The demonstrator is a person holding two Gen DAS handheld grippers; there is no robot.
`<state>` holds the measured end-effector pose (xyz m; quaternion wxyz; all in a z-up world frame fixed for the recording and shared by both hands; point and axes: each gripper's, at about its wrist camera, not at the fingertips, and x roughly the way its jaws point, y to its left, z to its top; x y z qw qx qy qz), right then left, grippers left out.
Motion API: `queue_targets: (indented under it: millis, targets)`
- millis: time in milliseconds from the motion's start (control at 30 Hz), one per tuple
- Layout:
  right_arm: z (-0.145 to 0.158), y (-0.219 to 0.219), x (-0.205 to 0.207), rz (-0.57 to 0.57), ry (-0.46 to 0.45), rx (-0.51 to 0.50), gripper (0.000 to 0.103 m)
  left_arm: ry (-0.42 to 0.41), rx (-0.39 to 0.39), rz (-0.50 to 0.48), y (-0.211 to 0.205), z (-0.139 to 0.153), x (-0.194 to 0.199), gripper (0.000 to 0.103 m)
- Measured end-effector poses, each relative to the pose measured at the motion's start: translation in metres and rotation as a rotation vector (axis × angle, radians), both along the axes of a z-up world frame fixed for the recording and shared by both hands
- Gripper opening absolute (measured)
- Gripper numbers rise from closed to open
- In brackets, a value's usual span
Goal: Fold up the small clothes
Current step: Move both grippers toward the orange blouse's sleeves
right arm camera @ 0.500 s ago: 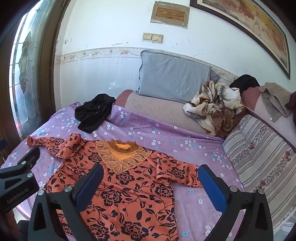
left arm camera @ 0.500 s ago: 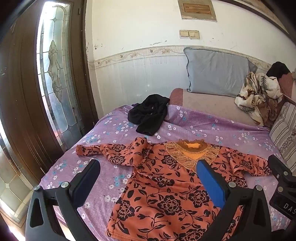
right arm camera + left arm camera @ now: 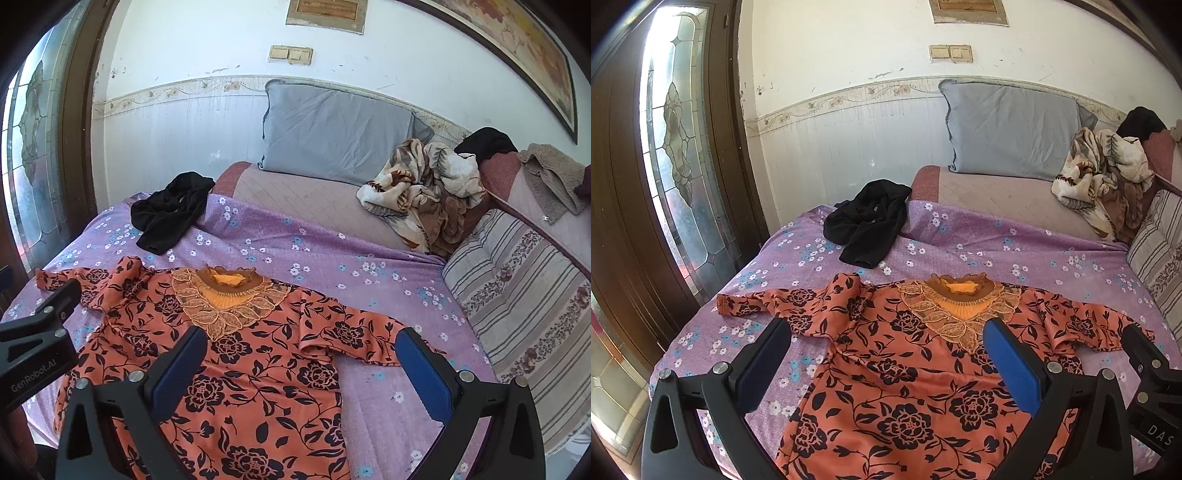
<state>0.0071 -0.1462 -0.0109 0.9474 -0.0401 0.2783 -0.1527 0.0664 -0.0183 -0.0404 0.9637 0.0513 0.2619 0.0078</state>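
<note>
While the orange top (image 3: 886,369) lies flat on the bed (image 3: 960,236), left gripper (image 3: 886,350) and right gripper (image 3: 299,354) hover wide, empty.

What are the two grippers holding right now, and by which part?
Nothing. The left gripper and right gripper both hang open above the orange black-flowered blouse, which lies flat on the purple floral bedsheet.
</note>
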Motion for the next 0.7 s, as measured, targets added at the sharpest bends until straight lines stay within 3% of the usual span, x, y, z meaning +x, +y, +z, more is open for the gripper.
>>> queue_targets:
  millis: [467, 700]
  targets:
    - [-0.044, -0.037, 0.041, -0.072, 0.07, 0.034, 0.103, 0.06, -0.022, -0.003, -0.033, -0.047, 0.061, 0.103]
    - [-0.063, -0.061, 0.055, -0.133, 0.116, 0.027, 0.103, 0.111, -0.002, -0.009, -0.048, -0.091, 0.092, 0.103]
